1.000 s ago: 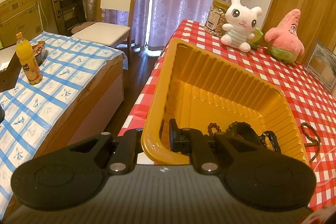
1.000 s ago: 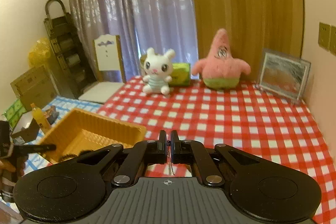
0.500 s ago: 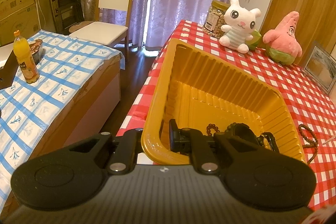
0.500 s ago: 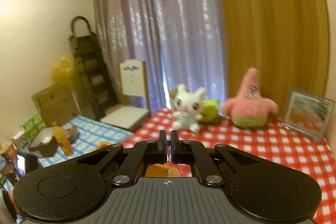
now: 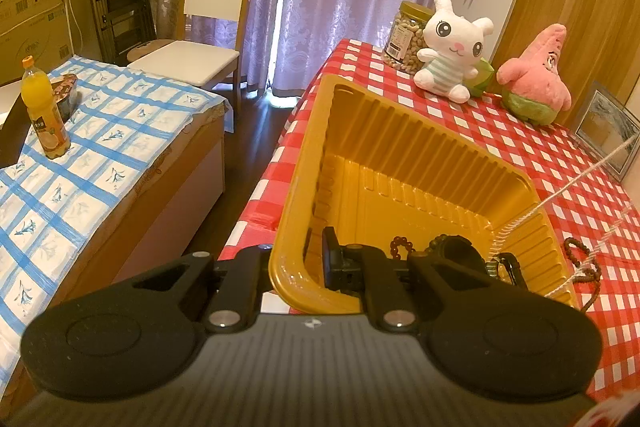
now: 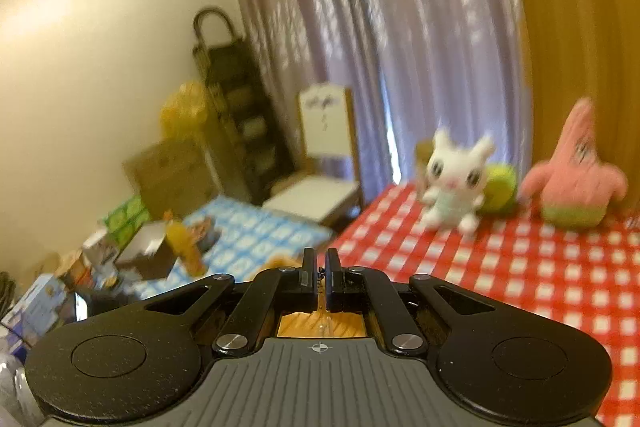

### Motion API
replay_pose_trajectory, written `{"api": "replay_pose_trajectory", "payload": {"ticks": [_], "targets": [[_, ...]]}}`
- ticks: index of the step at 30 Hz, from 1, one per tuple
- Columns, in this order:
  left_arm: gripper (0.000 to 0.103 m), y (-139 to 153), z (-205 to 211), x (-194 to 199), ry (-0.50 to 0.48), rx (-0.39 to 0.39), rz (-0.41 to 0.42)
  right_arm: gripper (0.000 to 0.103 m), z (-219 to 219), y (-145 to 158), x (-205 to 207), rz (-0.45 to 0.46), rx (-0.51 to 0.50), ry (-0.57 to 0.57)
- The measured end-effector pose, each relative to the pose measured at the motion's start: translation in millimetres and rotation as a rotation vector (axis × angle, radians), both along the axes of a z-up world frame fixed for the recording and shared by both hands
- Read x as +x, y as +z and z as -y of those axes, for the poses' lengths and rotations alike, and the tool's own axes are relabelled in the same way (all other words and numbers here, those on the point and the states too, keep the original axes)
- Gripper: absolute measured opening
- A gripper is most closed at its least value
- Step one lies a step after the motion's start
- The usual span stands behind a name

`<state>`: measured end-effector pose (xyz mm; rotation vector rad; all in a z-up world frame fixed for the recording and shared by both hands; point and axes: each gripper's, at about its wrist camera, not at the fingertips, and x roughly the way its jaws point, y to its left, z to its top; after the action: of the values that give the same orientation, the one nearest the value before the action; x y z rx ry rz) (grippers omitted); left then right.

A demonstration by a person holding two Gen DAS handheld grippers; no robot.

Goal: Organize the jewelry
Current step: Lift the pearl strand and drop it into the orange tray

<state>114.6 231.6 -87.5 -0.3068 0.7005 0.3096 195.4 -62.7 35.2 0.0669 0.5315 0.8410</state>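
Our left gripper [image 5: 298, 263] is clamped on the near wall of the yellow tray [image 5: 400, 147], one finger outside, one inside. The tray sits on the checked table [image 5: 560, 163], with bead bracelets [image 5: 400, 247] lying in its near corner. A brown bracelet [image 5: 582, 259] lies on the cloth just right of the tray. Our right gripper [image 6: 320, 277] is nearly closed, pinching a thin chain [image 6: 320, 273] above the tray; in the left view the pale chain [image 5: 560, 191] slants over the tray's right rim. That right view is blurred.
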Motion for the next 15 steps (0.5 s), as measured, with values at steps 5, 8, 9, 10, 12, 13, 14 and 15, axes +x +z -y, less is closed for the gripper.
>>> {"api": "replay_pose_trajectory", "payload": {"ticks": [5, 8, 9, 10, 12, 13, 14, 15], "targets": [[0.010, -1, 0, 0, 0.000, -0.002, -0.003, 0.003, -23, -40, 13, -0.111, -0.038, 0.032], [0.010, -1, 0, 0, -0.002, -0.002, -0.003, 0.009, -30, -57, 18, -0.174, -0.064, 0.043], [0.010, -1, 0, 0, 0.000, -0.002, -0.003, 0.020, -30, -61, 19, -0.182, -0.073, 0.038], [0.010, -1, 0, 0, 0.001, -0.002, -0.003, 0.030, -29, -63, 18, -0.185, -0.080, 0.033], [0.010, -1, 0, 0, 0.001, -0.003, -0.004, 0.052, -26, -67, 18, -0.190, -0.079, 0.021], [0.010, -2, 0, 0, 0.002, -0.004, -0.005, 0.052, -24, -68, 19, -0.197, -0.080, 0.019], [0.010, -2, -1, 0, 0.003, -0.005, -0.007, 0.052, -23, -70, 19, -0.205, -0.086, 0.016], [0.010, -3, -1, 0, 0.003, -0.005, -0.008, 0.053, -22, -71, 19, -0.211, -0.092, 0.010]]}}
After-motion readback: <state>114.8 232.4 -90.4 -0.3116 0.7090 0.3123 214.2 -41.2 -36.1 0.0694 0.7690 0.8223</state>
